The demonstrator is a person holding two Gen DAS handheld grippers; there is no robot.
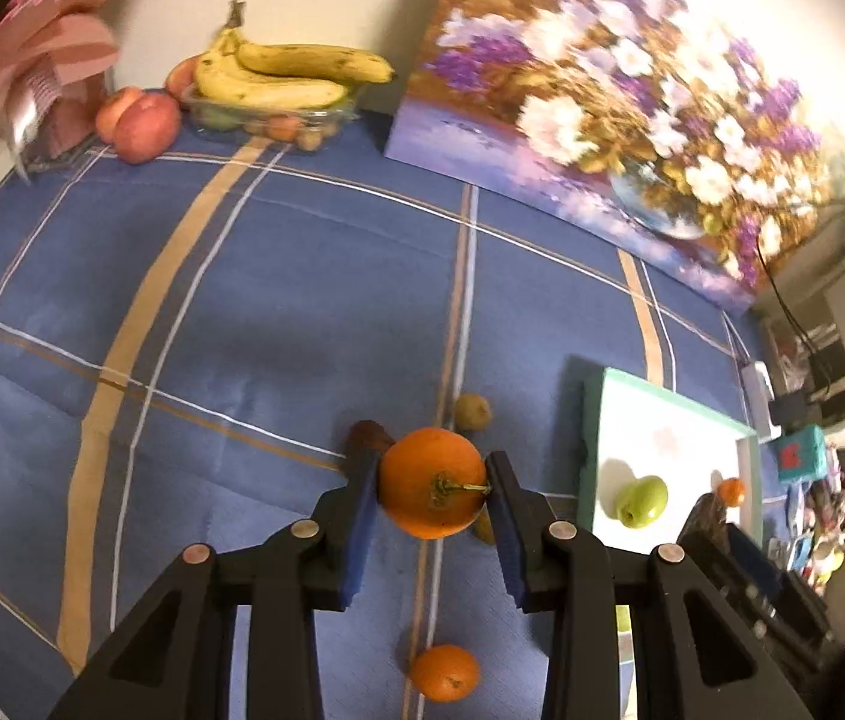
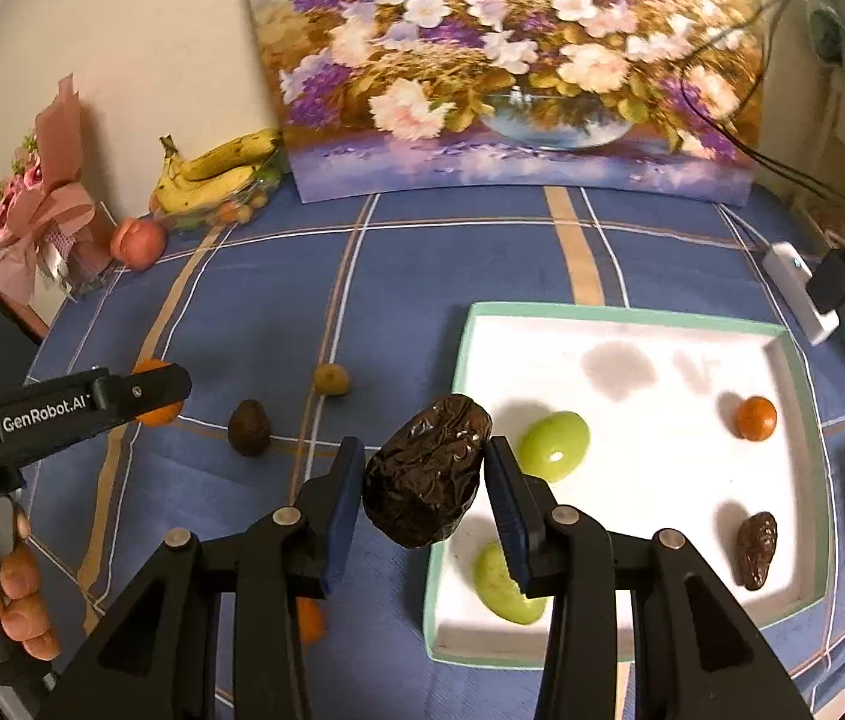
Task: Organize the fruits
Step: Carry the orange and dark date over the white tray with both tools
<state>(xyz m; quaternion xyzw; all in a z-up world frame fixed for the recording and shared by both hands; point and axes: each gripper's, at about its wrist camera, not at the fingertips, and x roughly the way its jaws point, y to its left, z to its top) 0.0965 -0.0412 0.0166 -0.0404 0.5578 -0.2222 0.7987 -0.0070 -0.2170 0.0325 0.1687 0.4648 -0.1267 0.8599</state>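
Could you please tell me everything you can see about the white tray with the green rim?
The tray is a shallow rectangular box, white inside with a pale green rim and outer walls, seemingly cardboard or foam. It lies flat on the blue checked tablecloth, right of centre, in front of the flower painting. Inside lie two green fruits, a small orange and a dark wrinkled date, spaced apart. Its floor shows faint grey smudges. Nothing grips it.
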